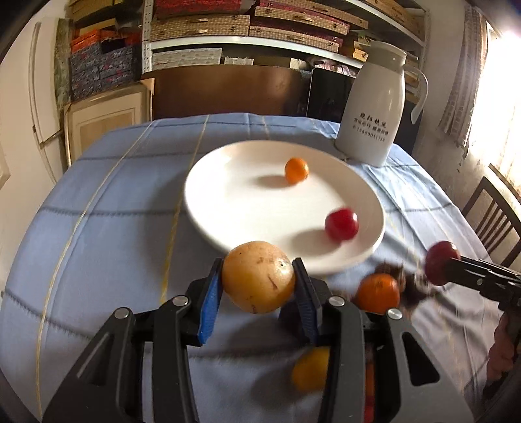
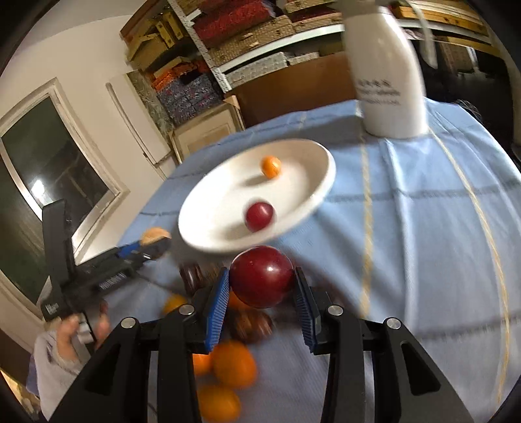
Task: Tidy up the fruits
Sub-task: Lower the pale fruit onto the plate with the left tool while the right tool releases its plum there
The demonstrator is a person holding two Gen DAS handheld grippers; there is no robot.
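Note:
My left gripper (image 1: pixel 259 276) is shut on a tan-yellow round fruit (image 1: pixel 258 276) and holds it above the cloth, just short of the near rim of a white plate (image 1: pixel 228 195). The plate holds a small orange (image 1: pixel 296 170) and a small red fruit (image 1: pixel 341 224). My right gripper (image 2: pixel 262 281) is shut on a dark red plum-like fruit (image 2: pixel 262 279) near the plate's (image 2: pixel 302 156) front edge. It also shows in the left wrist view (image 1: pixel 439 263), at the right. Loose oranges (image 2: pixel 232 362) and dark brown fruits (image 2: pixel 249 323) lie on the cloth below it.
A white thermos jug (image 1: pixel 374 107) stands at the table's back right, behind the plate. The table has a blue checked cloth (image 1: pixel 114 211). A wooden chair (image 1: pixel 495 221) is at the right. Shelves with boxes (image 1: pixel 247 29) fill the back wall.

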